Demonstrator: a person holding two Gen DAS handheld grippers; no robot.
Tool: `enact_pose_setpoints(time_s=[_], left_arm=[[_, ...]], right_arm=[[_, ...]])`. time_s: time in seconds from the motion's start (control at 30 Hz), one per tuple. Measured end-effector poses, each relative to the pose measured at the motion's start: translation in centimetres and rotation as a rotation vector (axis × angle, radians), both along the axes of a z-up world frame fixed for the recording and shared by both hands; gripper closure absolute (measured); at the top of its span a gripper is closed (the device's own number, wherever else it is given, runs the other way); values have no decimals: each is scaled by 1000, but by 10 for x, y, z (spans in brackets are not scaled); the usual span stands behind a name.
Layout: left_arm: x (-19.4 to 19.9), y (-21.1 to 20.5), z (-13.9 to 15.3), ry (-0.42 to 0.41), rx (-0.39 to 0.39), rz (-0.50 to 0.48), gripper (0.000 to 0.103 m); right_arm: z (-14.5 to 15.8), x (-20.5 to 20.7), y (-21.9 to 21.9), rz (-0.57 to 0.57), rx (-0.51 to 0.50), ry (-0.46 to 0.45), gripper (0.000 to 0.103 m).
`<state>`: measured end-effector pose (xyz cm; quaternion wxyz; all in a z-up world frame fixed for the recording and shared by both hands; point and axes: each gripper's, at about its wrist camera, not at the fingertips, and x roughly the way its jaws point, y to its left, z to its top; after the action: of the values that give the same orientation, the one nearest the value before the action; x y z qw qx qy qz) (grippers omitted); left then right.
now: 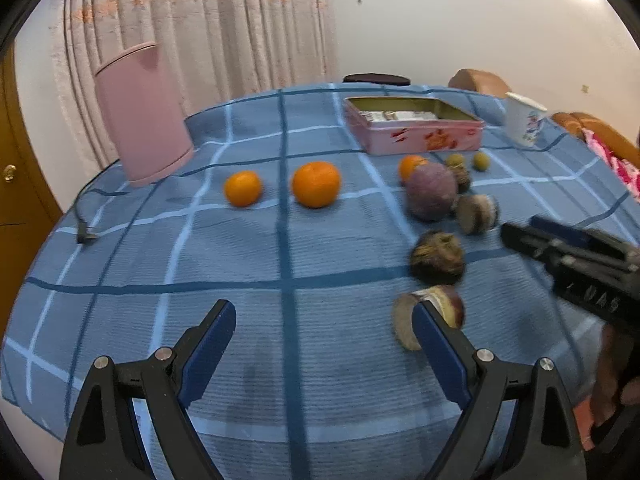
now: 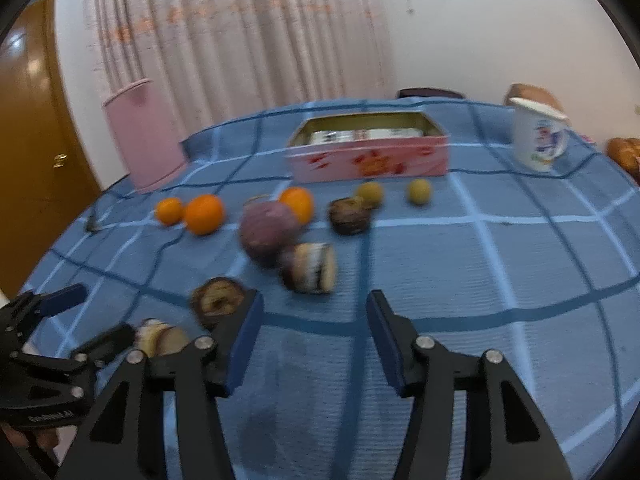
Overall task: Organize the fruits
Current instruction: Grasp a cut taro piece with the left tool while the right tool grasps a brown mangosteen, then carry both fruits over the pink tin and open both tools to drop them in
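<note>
Left gripper [image 1: 324, 326] spread, nothing gripped; I see halved fruit [image 1: 430, 320] beside its finger. Right gripper [image 2: 314, 316] parted, empty. Oranges [image 1: 316, 184] left of pink tin [image 1: 416, 126]; bare surface [image 1: 240, 264] below them.

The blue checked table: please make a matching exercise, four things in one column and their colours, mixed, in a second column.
Things:
1. tin box
2. mug
3. biggest round fruit
4. fruit just left of it

Colours:
a. orange
b. white with a printed picture
c. pink with red marks
d. dull purple

Pairs: 1-c, 2-b, 3-d, 4-a
</note>
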<state>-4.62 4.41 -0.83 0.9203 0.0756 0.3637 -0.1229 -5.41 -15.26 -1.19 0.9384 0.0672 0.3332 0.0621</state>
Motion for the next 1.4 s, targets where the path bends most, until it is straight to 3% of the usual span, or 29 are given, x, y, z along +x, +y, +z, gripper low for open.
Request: enact_pose_setpoints(time_s=[0.17, 0.33, 0.47, 0.53, 0.6, 0.73, 0.77, 1.07, 1.23, 1.3, 1.4], left_arm=[[-4, -14, 8, -9, -26, -71, 12], [0, -30, -5, 65, -88, -141, 12], [9, -43, -21, 84, -55, -128, 13], [11, -45, -27, 100, -46, -130, 32], [10, -45, -28, 79, -20, -124, 38], [13, -36, -26, 70, -49, -123, 64], [13, -32, -25, 67, -54, -121, 67], [19, 4, -14, 38, -68, -19, 67], [25, 9, -8, 24, -63, 0, 67], [27, 6, -5, 14, -62, -2, 67], [32, 3, -3, 6, -64, -6, 67]], right_arm=[[1, -2, 4, 51, 26, -5, 49], [5, -3, 0, 49, 33, -11, 49], [4, -2, -7, 40, 59, 4, 49], [2, 0, -8, 51, 76, 18, 49], [2, 2, -7, 72, 94, 28, 49], [0, 8, 2, 141, 126, 54, 49], [-1, 11, 6, 162, 135, 67, 49], [-14, 34, 31, 262, 166, 162, 49], [-15, 39, 47, 262, 64, 147, 49], [-16, 41, 51, 255, 15, 143, 54], [-15, 41, 50, 263, 4, 144, 56]])
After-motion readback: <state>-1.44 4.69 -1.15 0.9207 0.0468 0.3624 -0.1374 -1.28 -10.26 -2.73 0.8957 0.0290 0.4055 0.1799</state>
